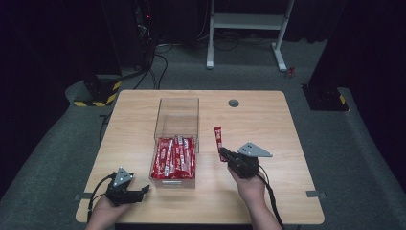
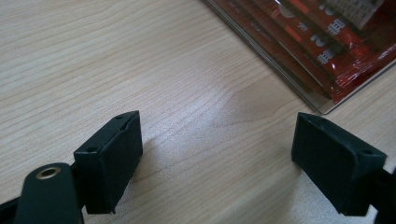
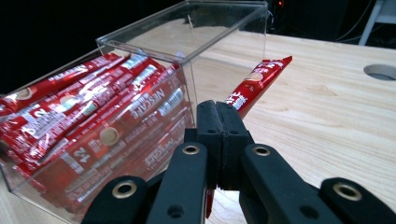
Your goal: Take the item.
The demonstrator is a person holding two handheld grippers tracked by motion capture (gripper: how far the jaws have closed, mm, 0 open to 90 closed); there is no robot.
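— Tabletop (image 1: 268, 120) first: what sits on it?
— Clear acrylic box (image 1: 176, 125), near end packed with red Nescafé sticks (image 1: 173, 158).
— Right claw (image 3: 218, 122)?
— Clenched on one stick (image 3: 256, 81) just beside the box, likely to add it. Left claw (image 2: 217, 154) rests released, probably waiting.

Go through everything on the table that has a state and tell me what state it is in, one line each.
Clear box: open on top, partly filled with red sachets.
Sachets in box: lying flat, stacked side by side.
Single sachet: pinched at one end, lifted beside the box.
Right gripper: shut on the single sachet.
Left gripper: open, nothing between the jaws, low over the table.
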